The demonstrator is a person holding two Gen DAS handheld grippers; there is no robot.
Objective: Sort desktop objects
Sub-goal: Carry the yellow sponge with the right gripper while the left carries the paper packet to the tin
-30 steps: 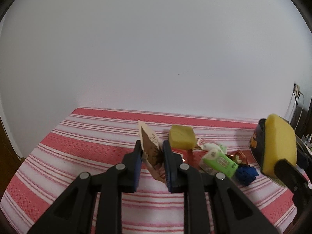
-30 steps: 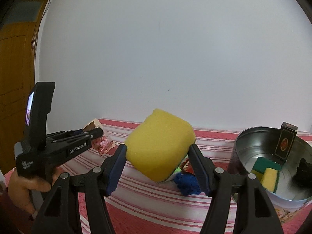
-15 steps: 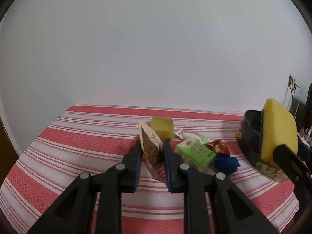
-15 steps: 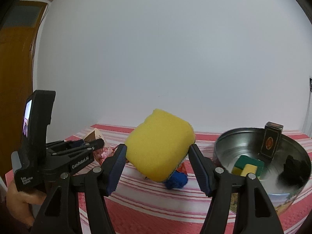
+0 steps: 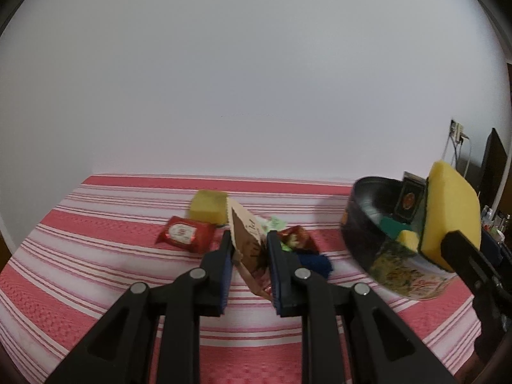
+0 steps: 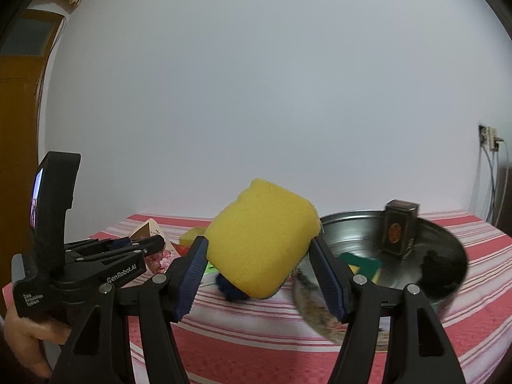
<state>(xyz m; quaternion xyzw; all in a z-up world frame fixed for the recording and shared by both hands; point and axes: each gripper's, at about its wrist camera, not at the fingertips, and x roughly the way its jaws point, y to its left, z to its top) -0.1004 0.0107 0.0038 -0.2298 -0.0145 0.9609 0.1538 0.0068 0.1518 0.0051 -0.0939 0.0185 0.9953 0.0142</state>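
1. Two grippers are loaded — the left gripper (image 5: pixel 248 249) pinches a brown paper packet (image 5: pixel 248 236) above the striped tabletop's (image 5: pixel 96 230) middle.
2. The right gripper (image 6: pixel 259 256) squeezes a yellow sponge (image 6: pixel 262 240) — just beside the metal tin (image 6: pixel 448 275) near the right edge.

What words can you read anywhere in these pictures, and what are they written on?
"GenRobot.AI": on the side of the left tongs.
"Data Acquisition System": on its handle.
Brown paper packet: dark script, too blurred to read.
Red packet, dark box, tin: labels too small or blurred.
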